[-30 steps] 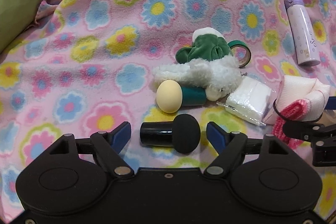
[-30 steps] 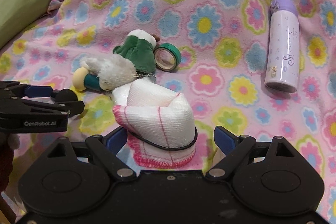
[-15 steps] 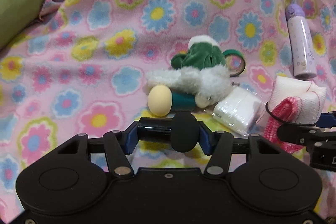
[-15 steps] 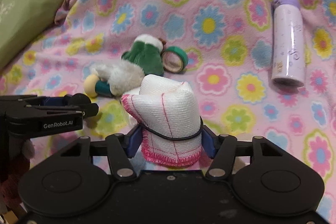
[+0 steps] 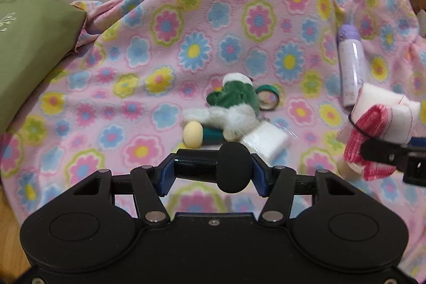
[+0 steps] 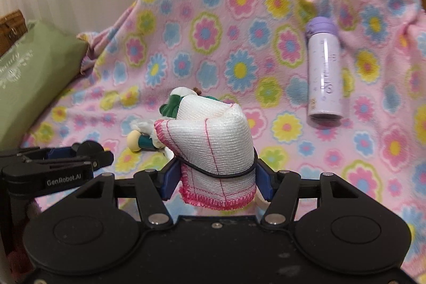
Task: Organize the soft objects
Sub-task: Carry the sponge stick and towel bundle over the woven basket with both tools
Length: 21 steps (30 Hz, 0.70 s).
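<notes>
Black sponge point(image 5: 233, 168), white cloth point(image 6: 213, 148) now lifted.

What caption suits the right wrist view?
Right hand-held gripper shut on a banded white cloth roll above the flowered blanket.

Your blanket point(image 5: 165, 49): pink fleece, flowers in blue, yellow, pink, ringed green. Cushion point(image 5: 29, 44) at your left: olive green, faint white script. Bottle point(image 6: 323, 73): pale lilac, purple cap, purple lettering. Plush toy point(image 5: 231, 108): white fur, dark green garment. Tape roll point(image 5: 269, 97): green. Your rolled cloth point(image 6: 213, 145): white weave, pink stitching and hem, black band round it. Black sponge applicator point(image 5: 229, 167): glossy black handle, matte black head. Second applicator point(image 5: 197, 135): cream head, teal handle. Gripper pads point(image 5: 166, 175): blue.
</notes>
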Tool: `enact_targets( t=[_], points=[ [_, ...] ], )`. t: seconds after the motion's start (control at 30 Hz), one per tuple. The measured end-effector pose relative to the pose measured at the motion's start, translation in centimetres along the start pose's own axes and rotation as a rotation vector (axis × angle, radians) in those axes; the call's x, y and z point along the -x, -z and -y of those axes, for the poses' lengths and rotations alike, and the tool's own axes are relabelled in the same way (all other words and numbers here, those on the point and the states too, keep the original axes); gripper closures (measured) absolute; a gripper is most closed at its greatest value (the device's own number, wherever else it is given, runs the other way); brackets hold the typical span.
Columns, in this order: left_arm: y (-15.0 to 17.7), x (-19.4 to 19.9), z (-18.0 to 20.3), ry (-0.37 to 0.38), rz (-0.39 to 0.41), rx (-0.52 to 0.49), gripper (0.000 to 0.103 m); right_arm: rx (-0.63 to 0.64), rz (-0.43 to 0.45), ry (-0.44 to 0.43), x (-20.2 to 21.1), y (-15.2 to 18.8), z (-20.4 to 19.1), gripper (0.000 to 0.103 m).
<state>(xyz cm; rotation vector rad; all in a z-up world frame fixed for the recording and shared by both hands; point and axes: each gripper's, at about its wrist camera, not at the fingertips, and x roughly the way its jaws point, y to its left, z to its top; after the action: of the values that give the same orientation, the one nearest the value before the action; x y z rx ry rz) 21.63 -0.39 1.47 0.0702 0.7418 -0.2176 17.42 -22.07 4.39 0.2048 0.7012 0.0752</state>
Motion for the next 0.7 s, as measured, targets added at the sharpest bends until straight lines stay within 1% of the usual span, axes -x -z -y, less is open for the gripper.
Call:
enact_targets(
  t=[0.23, 0.43, 0.57, 0.7],
  points=[
    [3.0, 4.6, 2.0, 0.015, -0.020, -0.015, 0.048, -0.016, 0.015, -0.004, 6.0, 2.6, 0.7, 0.044],
    [5.9, 7.9, 3.4, 0.014, -0.046, -0.026, 0.048, -0.052, -0.001, -0.025, 10.3, 5.9, 1.3, 0.044],
    [7.7, 9.6, 3.9, 0.027, -0.053, -0.010, 0.048, -0.045, -0.003, -0.032, 13.0, 8.6, 1.1, 0.044],
    [9.3, 10.9, 4.4, 0.028, -0.053, -0.003, 0.048, -0.036, -0.005, -0.058, 15.2, 10.9, 0.7, 0.044]
  ],
)
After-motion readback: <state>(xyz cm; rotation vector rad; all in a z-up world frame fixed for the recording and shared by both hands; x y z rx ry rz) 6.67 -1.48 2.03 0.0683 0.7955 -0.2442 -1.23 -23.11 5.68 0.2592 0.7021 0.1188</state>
